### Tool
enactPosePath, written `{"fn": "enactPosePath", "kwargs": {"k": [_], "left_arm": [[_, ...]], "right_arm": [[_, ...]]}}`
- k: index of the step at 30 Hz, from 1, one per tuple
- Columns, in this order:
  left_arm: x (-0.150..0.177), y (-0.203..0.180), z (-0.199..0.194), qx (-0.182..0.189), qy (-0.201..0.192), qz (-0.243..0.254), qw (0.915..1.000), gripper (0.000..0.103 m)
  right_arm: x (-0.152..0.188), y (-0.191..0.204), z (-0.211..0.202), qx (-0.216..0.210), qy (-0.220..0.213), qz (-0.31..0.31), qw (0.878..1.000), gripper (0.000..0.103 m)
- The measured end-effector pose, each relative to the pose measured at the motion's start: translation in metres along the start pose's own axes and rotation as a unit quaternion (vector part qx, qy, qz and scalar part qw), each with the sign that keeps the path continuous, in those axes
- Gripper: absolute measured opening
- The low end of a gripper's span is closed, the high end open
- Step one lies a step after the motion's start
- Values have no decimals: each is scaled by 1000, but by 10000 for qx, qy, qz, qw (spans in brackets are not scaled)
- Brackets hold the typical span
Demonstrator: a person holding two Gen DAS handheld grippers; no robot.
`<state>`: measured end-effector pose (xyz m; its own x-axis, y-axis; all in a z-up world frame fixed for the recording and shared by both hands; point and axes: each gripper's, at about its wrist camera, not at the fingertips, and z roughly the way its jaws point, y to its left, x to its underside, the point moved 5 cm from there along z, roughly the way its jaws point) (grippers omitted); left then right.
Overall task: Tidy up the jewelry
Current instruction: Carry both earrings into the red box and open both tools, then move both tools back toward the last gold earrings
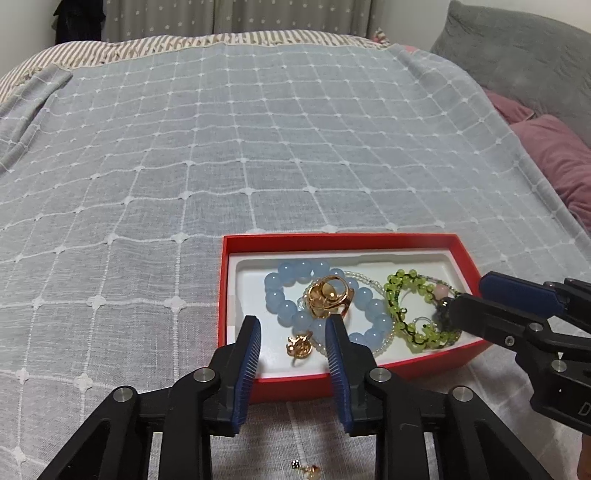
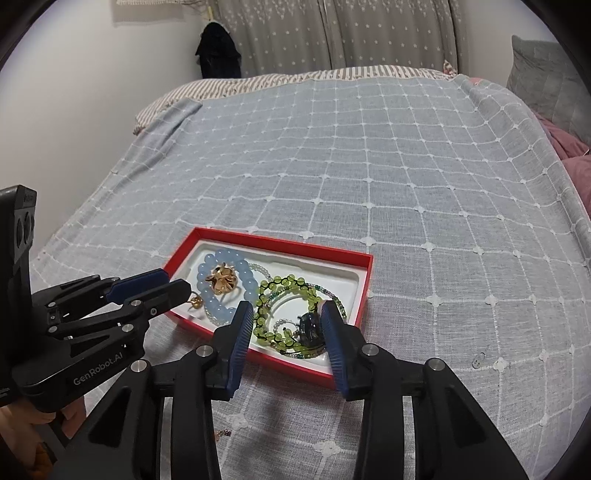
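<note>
While both grippers hang over its near edge, a red tray [image 1: 236, 295] with a white liner sits on a blue-grey checked bedspread [image 1: 184, 147], holding the jewelry already gathered. The left gripper [image 1: 293, 332] stands with its blue-padded jaws parted and nothing pinched between them; a small gold earring [image 1: 299, 345] lies on the liner in the gap, touching neither pad. Just beyond its tips, a blue bead bracelet [image 1: 280, 306] curls around a larger gold ornament [image 1: 330, 297] in the tray's left half. The right gripper [image 2: 288, 323] is likewise released, its jaws spread above the tray's right half. Between them lies a green bead bracelet [image 2: 273, 291], looped in coils, with a dark charm [image 2: 308, 325] resting close to the inner face of the right-hand pad; whether the pad touches it cannot be told. From the left wrist camera, the right gripper [image 1: 469, 295] reaches in from the side, tips over the green beads. From the right wrist camera, the left gripper [image 2: 173, 284] reaches across the tray's left corner toward the earring [image 2: 195, 302]. Outside the tray, another small gold piece [image 1: 310, 469] lies on the bedspread below the left gripper, near the bottom edge of that view. Grey star-print curtains [image 2: 295, 33] and mauve pillows [image 1: 554, 155] frame the bed.
</note>
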<state>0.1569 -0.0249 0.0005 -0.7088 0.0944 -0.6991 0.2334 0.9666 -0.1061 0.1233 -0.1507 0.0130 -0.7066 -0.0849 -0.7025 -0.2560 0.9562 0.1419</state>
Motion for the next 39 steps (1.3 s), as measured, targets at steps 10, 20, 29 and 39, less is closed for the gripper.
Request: {"fn": "enactPosePath", "kwargs": {"k": [10, 20, 29, 39], "left_arm": [[9, -1, -22, -37, -18, 20, 10000, 71], [30, 5, -31, -249, 239, -142, 9993, 96], [58, 8, -26, -322, 743, -158, 9966, 96], [85, 12, -29, -311, 1035, -9, 9941, 96]], "right_arm": [[11, -4, -24, 107, 21, 105, 9999, 56], [37, -6, -35, 220, 311, 159, 9991, 67], [67, -2, -33, 426, 804, 28, 9958, 67], [94, 1, -29, 473, 1213, -155, 9914, 67]]}}
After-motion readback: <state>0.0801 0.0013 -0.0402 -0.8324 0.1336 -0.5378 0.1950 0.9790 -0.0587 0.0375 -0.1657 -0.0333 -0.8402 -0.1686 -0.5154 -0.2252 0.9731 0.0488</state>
